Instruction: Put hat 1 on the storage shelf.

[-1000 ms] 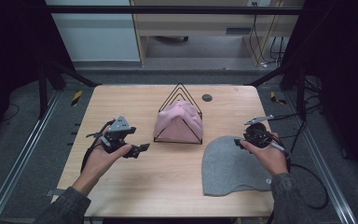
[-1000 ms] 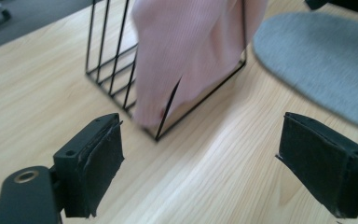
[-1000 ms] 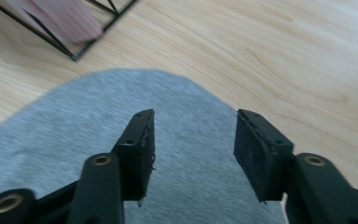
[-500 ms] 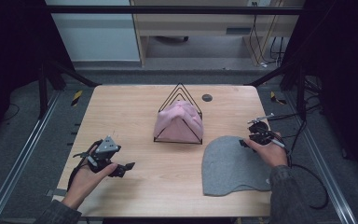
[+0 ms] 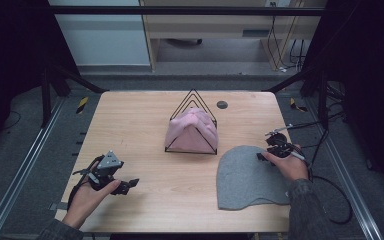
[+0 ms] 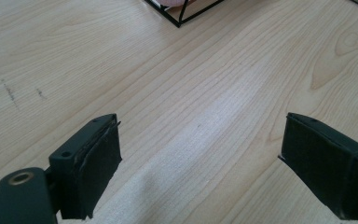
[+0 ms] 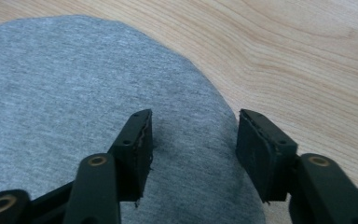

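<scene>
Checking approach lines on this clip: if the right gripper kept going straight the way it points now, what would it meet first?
Most likely the grey beanie: the right gripper has open jaws just above its edge, cloth between them. Depth is hard to judge.

The person's left hand (image 5: 87, 192) comes in from the bottom left corner of the high view, palm wrapped around the left gripper (image 5: 128, 184), whose jaws point toward the right and stand wide apart with nothing between them. The right hand (image 5: 291, 166) enters from the bottom right, its sleeve visible, holding the right gripper (image 5: 261, 156) tilted down; its jaws are parted about halfway, gripping nothing.
</scene>
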Demonstrator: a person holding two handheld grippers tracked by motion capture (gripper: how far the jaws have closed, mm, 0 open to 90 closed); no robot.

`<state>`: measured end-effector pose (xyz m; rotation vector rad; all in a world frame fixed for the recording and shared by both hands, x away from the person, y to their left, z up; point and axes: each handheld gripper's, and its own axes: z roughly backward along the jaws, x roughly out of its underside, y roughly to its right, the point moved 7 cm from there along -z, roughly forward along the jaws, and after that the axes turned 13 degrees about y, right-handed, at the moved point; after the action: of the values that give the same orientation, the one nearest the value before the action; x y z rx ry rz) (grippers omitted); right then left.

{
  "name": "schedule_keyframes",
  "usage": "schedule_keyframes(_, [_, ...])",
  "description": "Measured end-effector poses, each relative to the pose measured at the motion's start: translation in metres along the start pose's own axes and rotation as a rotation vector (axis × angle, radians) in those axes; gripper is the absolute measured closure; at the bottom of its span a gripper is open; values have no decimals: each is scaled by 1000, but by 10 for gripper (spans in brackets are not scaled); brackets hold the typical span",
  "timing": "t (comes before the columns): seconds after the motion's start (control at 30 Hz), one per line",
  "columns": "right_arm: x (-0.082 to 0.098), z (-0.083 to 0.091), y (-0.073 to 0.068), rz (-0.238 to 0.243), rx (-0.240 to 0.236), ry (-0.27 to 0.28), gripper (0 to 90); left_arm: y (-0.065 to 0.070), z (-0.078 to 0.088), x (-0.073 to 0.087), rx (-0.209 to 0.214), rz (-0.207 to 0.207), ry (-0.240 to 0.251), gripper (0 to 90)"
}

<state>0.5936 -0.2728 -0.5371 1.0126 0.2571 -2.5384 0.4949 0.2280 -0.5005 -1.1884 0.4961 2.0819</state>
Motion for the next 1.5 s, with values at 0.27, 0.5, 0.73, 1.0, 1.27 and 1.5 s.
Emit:
schedule_keyframes(0.27, [3,2,-3,46,-20,-7,594,-2,-1,2,-9,-9,-16,114])
schedule_keyframes(0.5, [4,3,-8,60,-52,-9,780,-3,2,-2,-30,-21,10,123])
schedule_keyframes(0.73, [4,5,-15,75,-70,-3,861,-4,1,2,-31,-13,-10,121])
schedule_keyframes(1.0, [-6,27,-33,108,-107,71,862,-5,-4,6,-17,-3,-37,117])
schedule_keyframes(1.27, [-16,58,-57,170,-163,178,864,-2,-8,6,6,5,-38,115])
schedule_keyframes(1.5, [-21,79,-74,213,-203,223,864,1,-11,7,28,15,-40,112])
